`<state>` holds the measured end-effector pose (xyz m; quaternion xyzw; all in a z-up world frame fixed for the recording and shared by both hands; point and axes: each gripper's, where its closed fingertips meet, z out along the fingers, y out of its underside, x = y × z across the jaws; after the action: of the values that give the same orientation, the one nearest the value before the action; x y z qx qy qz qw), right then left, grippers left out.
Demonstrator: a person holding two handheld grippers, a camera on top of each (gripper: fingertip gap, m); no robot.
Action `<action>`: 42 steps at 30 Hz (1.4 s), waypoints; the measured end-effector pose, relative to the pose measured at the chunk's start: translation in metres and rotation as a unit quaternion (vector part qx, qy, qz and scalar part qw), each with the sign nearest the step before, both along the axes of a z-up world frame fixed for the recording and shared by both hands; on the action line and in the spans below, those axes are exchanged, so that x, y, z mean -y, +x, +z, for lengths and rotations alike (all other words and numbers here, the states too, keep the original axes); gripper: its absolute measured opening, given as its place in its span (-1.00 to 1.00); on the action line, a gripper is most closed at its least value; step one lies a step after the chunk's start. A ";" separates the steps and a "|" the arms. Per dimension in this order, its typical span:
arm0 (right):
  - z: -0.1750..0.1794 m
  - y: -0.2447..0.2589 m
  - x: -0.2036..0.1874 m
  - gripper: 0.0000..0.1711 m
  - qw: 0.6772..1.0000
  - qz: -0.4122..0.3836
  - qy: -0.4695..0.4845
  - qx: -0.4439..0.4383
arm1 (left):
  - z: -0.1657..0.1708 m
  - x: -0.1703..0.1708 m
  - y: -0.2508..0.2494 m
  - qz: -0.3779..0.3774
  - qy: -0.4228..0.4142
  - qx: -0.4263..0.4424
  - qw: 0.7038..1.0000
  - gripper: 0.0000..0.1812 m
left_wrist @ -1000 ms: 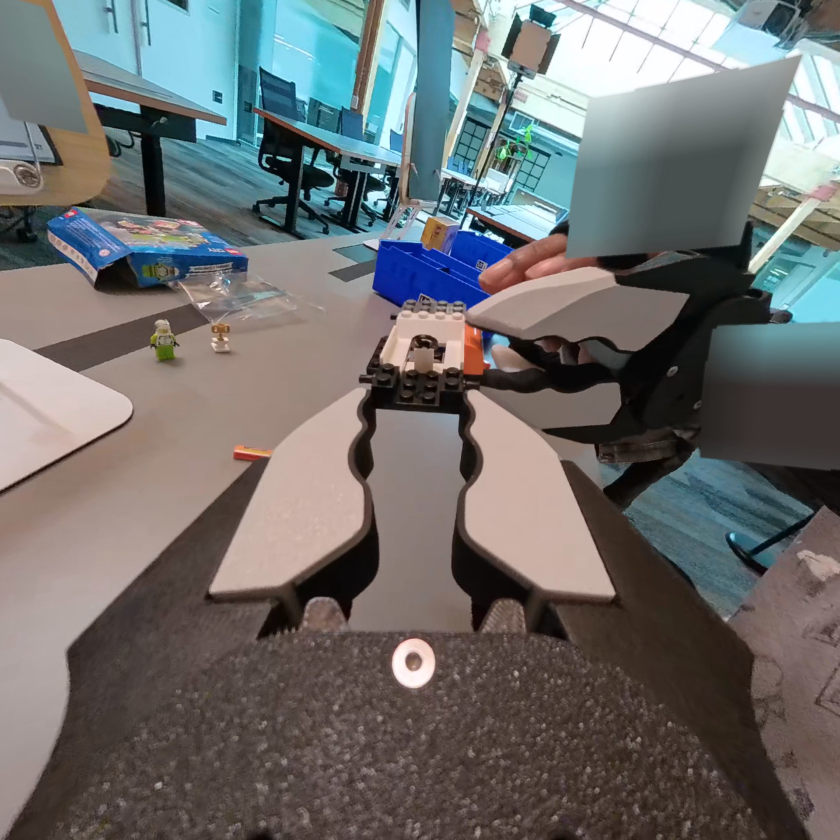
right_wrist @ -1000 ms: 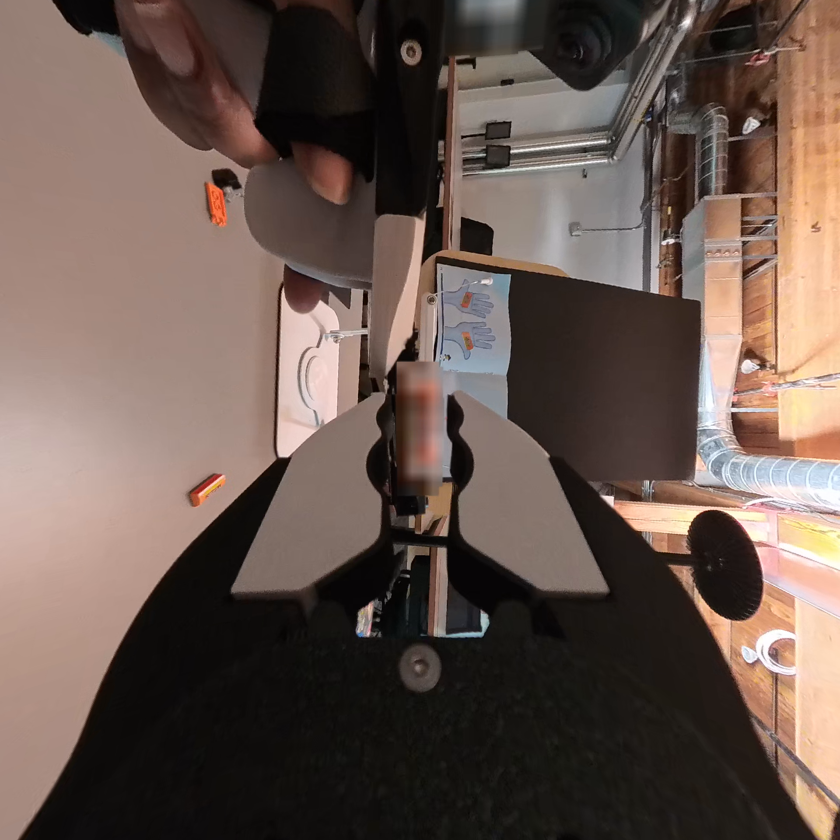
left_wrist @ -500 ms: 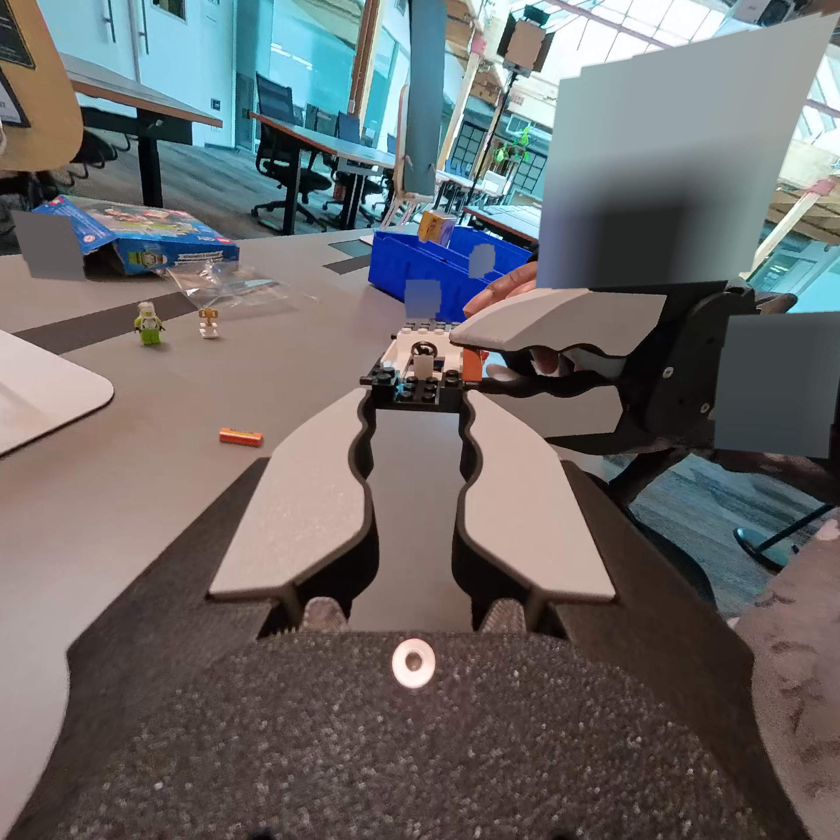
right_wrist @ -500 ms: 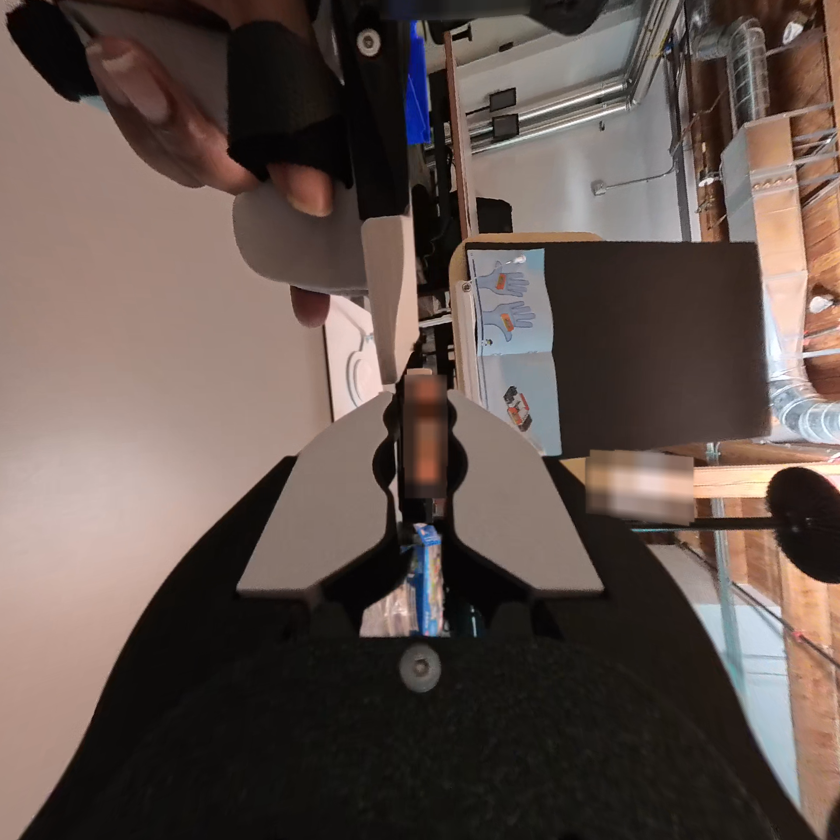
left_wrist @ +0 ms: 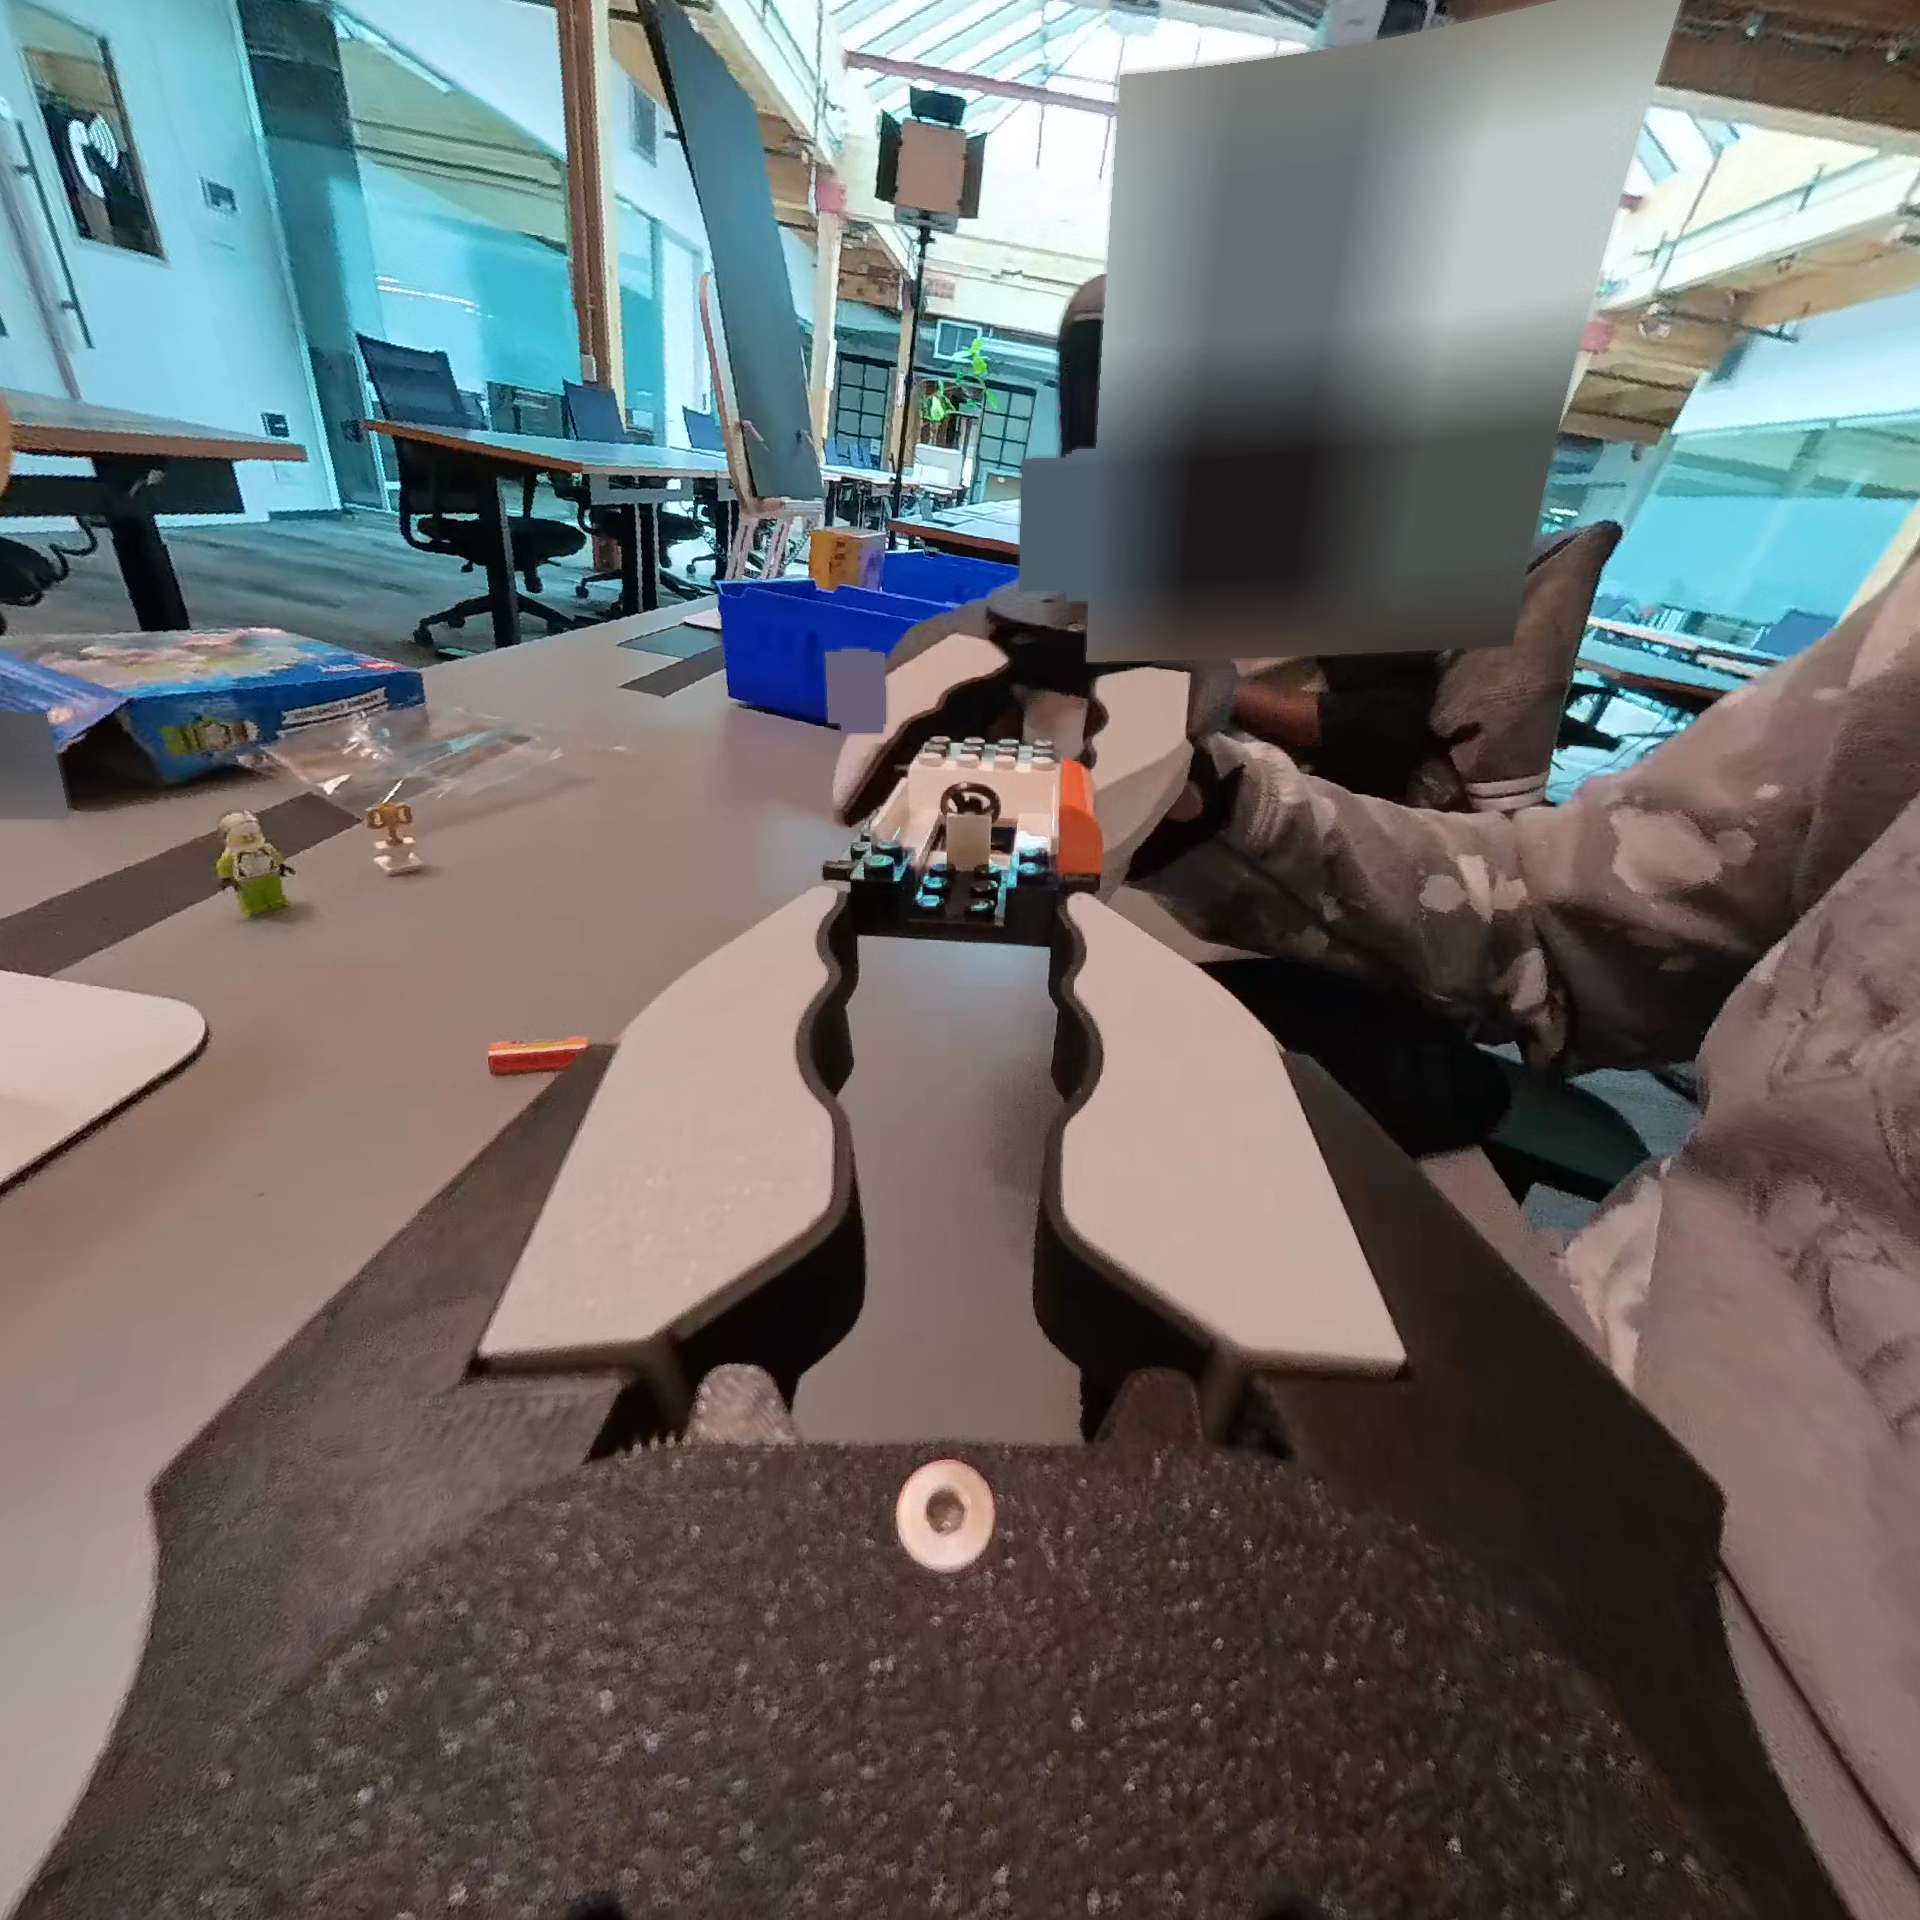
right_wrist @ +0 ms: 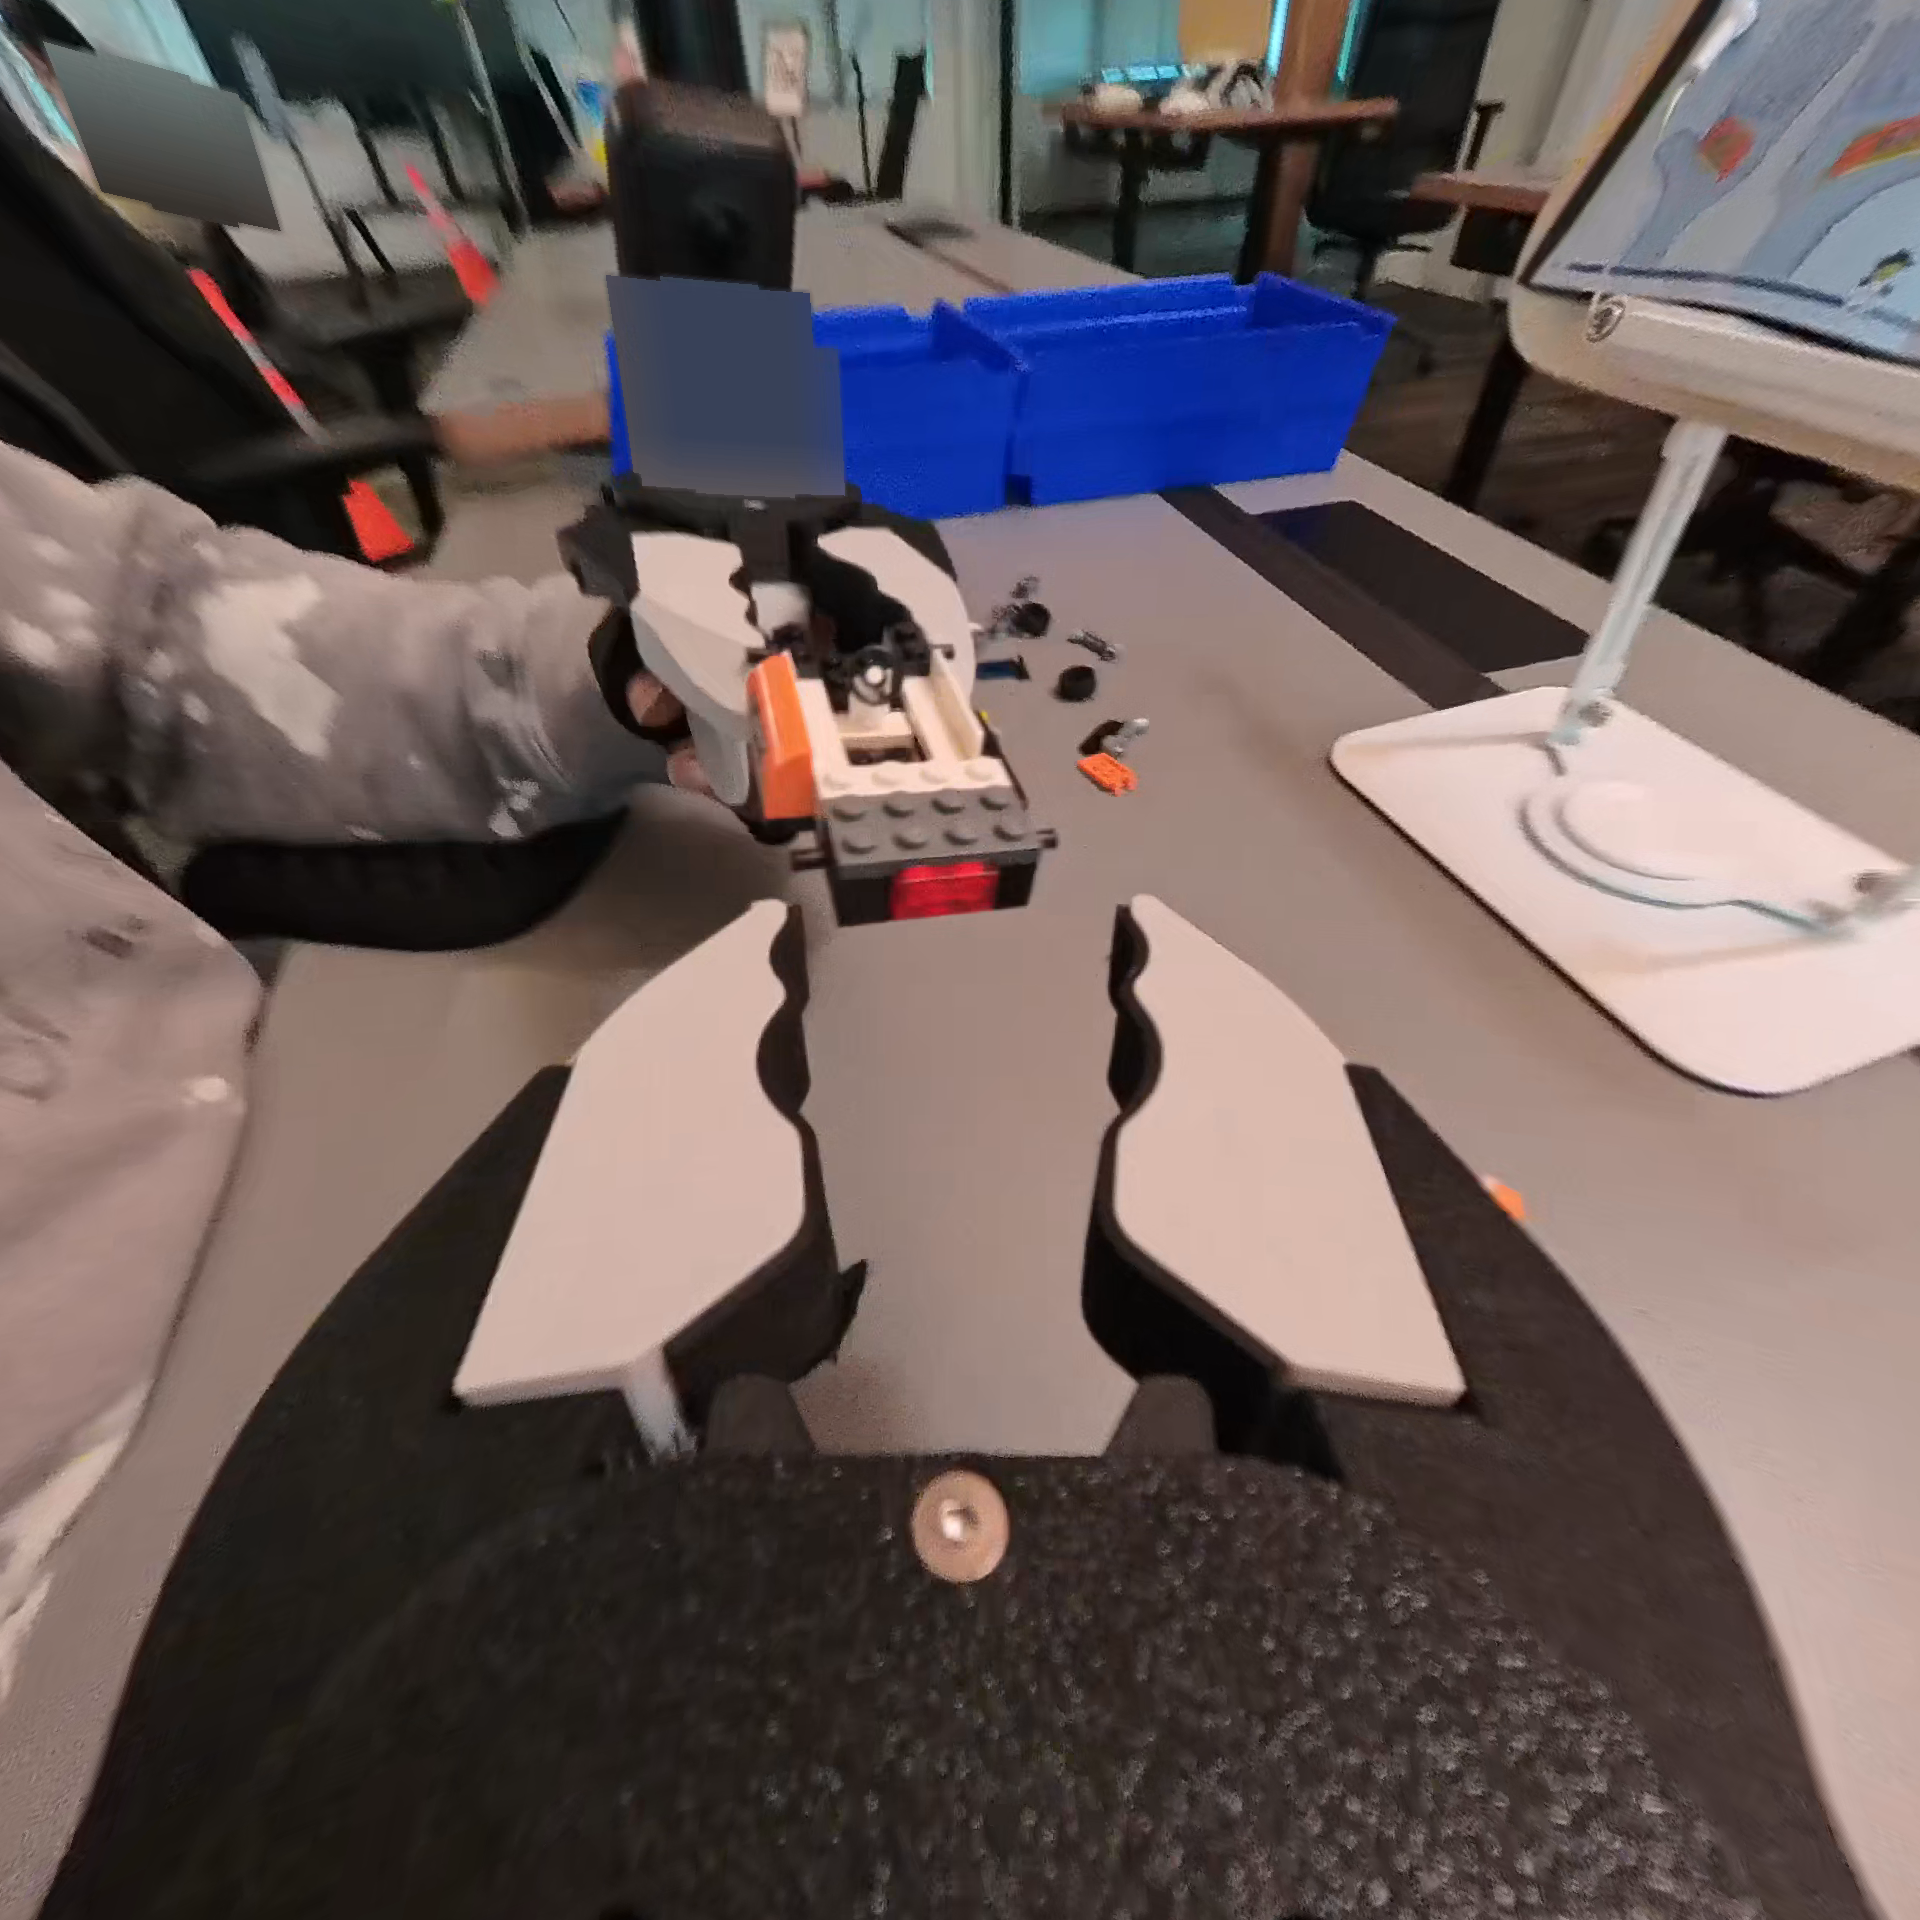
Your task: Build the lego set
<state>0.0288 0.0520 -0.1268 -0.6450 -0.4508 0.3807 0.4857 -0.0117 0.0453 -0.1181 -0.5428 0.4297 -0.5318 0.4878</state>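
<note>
- While the left gripper (left_wrist: 948,920) reached toward frame centre, its fingers were clamped on the black base of the lego car (left_wrist: 966,831), held above the table (left_wrist: 312,1091).
- The right gripper (right_wrist: 956,925) sat at lower centre of its own view, fingers spread apart and gripping nothing, just short of the car's red rear end.
- In the left wrist view the right gripper faced in from the far side, its grey fingers flanking the car; contact could not be determined.
- A patterned grey sleeve (left_wrist: 1455,914) occupied the right of that view.
- At the left stood a green minifigure (left_wrist: 249,862) and a small trophy piece (left_wrist: 395,836); an orange piece (left_wrist: 535,1055) lay nearer.
- Behind lay a blue cardboard box (left_wrist: 239,696), a clear plastic bag (left_wrist: 436,743) and a blue bin (left_wrist: 810,639).
- In the right wrist view, loose small parts (right_wrist: 1091,686) lay scattered beyond the car, with a white stand base (right_wrist: 1621,883) at the right.
- The car showed studded plates and white, orange and black bricks.
</note>
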 end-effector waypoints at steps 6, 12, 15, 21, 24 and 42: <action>-0.007 -0.006 0.004 -0.58 0.999 0.034 0.002 -0.026 | -0.011 -0.001 0.001 -0.006 0.007 -0.008 1.000 -0.61; -0.011 -0.001 -0.001 -0.58 0.999 0.010 0.042 -0.033 | -0.020 -0.008 0.002 -0.007 -0.053 -0.010 0.999 -0.55; -0.013 0.004 -0.005 -0.59 0.997 -0.001 0.065 -0.033 | -0.018 -0.009 -0.002 -0.034 -0.132 0.018 0.990 -0.48; -0.026 0.001 0.000 -0.58 0.990 0.006 0.137 0.014 | -0.027 -0.015 0.000 -0.057 -0.282 0.029 0.957 -0.57; -0.029 -0.002 0.002 -0.58 0.987 0.009 0.157 0.024 | -0.039 -0.008 0.007 -0.075 -0.318 -0.003 0.945 -0.67; -0.054 0.060 -0.066 -0.61 0.986 -0.015 0.049 0.156 | -0.052 -0.030 0.003 -0.038 -0.452 0.041 0.890 -0.88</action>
<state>0.0892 0.1182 -0.1811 -0.6789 -0.5294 0.2454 0.4456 -0.0084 0.0753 -0.1701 -0.6656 0.1424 -0.7086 0.1860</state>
